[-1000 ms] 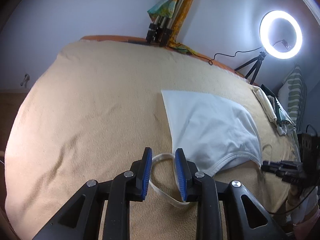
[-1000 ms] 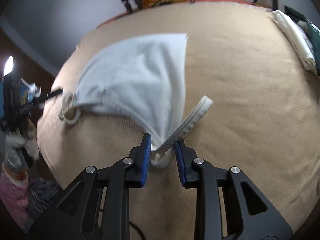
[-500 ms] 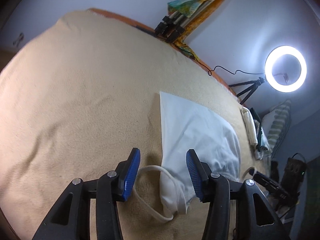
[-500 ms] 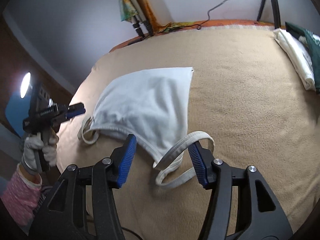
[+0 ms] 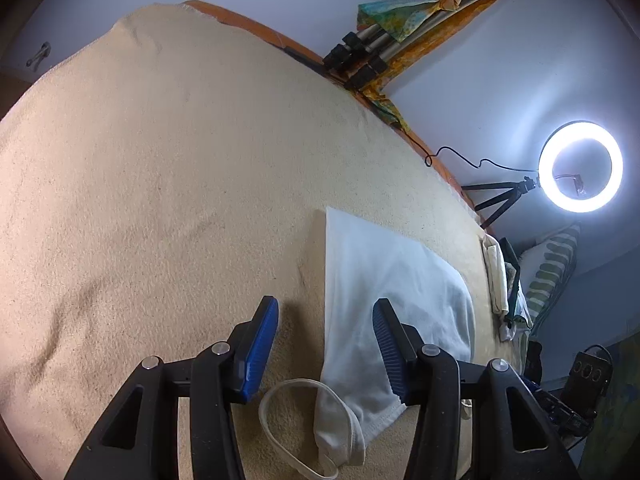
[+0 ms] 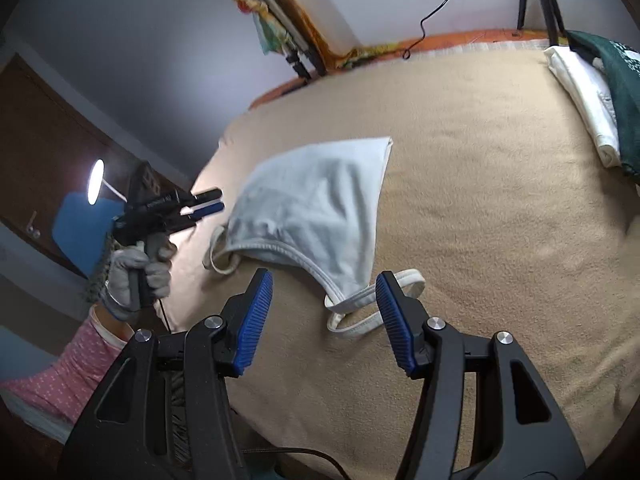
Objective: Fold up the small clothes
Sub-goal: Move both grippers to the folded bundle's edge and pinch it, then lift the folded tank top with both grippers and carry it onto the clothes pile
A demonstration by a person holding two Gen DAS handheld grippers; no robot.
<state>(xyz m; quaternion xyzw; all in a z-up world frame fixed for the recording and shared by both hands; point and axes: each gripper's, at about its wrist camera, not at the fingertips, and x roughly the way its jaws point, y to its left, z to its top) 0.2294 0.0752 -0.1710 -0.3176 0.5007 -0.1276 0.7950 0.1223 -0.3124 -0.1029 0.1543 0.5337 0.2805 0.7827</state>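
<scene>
A small white tank top [image 5: 384, 300] lies folded lengthwise on the beige blanket [image 5: 160, 200], its shoulder straps [image 5: 280, 432] looping out at the near end. My left gripper [image 5: 326, 346] is open and empty, raised just above the strap end. In the right wrist view the same top [image 6: 316, 204] lies flat with one strap [image 6: 372, 312] near my right gripper [image 6: 324, 318], which is open and empty above it. The left gripper [image 6: 200, 208] also shows there, held in a gloved hand at the blanket's left edge.
Folded white and green clothes [image 6: 588, 92] are stacked at the blanket's far right. A lit ring light [image 5: 580, 166] on a tripod stands behind the bed. Folded tripods [image 5: 372, 56] lean against the wall. A striped pillow [image 5: 550, 276] lies at the right.
Both grippers have opened, let go of the straps and pulled back upward. The straps now lie loose on the blanket.
</scene>
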